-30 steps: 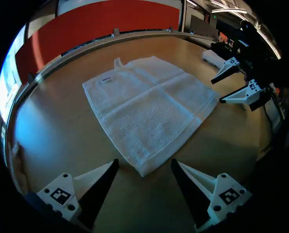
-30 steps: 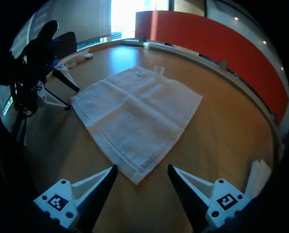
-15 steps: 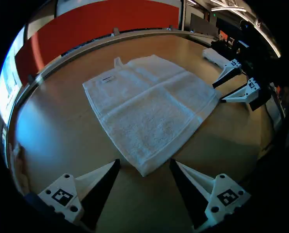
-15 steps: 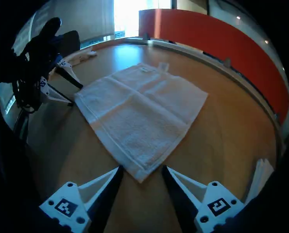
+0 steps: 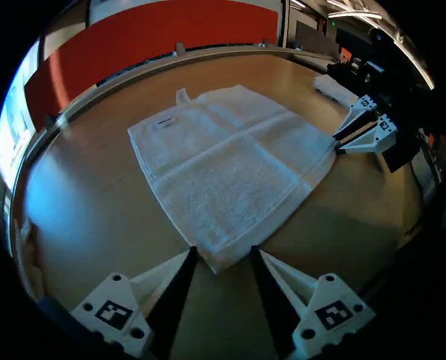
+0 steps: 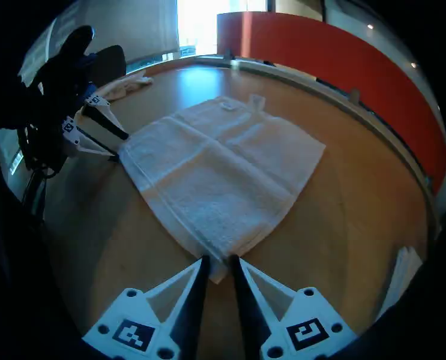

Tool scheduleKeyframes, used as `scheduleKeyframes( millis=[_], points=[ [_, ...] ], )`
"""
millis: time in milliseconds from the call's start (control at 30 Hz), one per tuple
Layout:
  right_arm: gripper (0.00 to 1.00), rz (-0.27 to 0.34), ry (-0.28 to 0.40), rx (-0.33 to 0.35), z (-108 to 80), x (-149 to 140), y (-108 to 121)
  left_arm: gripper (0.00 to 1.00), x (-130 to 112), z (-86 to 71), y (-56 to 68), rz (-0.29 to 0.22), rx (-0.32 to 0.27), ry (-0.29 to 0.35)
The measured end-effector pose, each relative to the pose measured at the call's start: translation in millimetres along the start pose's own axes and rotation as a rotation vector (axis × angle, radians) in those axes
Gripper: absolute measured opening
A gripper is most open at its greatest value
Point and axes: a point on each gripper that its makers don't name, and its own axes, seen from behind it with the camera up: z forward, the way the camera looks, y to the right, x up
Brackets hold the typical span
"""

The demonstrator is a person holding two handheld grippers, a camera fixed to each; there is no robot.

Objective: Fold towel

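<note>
A white towel (image 5: pixel 229 174) lies flat on the wooden table (image 5: pixel 90 180), a small label near its far corner. In the left gripper view my left gripper (image 5: pixel 221 255) is open, and the towel's near corner lies in the gap between its fingers. At the towel's right-hand corner, the right gripper (image 5: pixel 337 143) has its fingers pinched together. In the right gripper view the towel (image 6: pixel 223 168) reaches down to my right gripper (image 6: pixel 218 261), whose narrow gap is closed on that corner. The left gripper (image 6: pixel 120 148) sits at the towel's left corner, fingers apart.
A folded white cloth (image 5: pixel 331 89) lies on the table behind the right gripper; another cloth (image 6: pixel 129 84) lies behind the left one. More white cloth (image 6: pixel 403 270) sits at the table's right edge. An orange panel (image 5: pixel 162 36) runs behind the raised table rim (image 6: pixel 343 102).
Both grippers moved in onto opposite towel corners. The right gripper's fingers closed from wide apart to pinching its corner. The left gripper's fingers narrowed around its corner.
</note>
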Motion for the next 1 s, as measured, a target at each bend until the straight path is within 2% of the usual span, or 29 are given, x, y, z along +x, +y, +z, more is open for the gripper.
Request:
scheduleKeyframes(
  millis=[33,100,167,233,300,600,1000],
  points=[
    [0.25,0.002,-0.001,-0.001,0.1,0,0,0.53,0,0.3,0.1,-0.003,0.002,-0.001],
    [0.23,0.005,-0.002,-0.002,0.4,1,-1,0.48,1,0.9,0.3,-0.008,0.005,-0.004],
    [0.2,0.012,-0.005,-0.005,0.3,1,-1,0.28,1,1.3,-1.3,-0.013,0.015,-0.004],
    [0.18,0.019,-0.007,-0.008,0.2,1,-2,0.19,2,1.4,-2.1,-0.019,0.022,-0.005],
    [0.17,0.026,-0.009,-0.01,0.1,1,-3,0.16,3,1.3,-2.3,-0.027,0.027,-0.008],
    [0.16,0.042,0.02,-0.013,-7.0,10,-5,0.13,7,-4.8,-4.4,-0.073,0.027,-0.01],
    [0.15,0.035,0.076,-0.025,-40.6,43,2,0.13,34,-36.6,-4.9,-0.098,0.042,0.027]
  ],
)
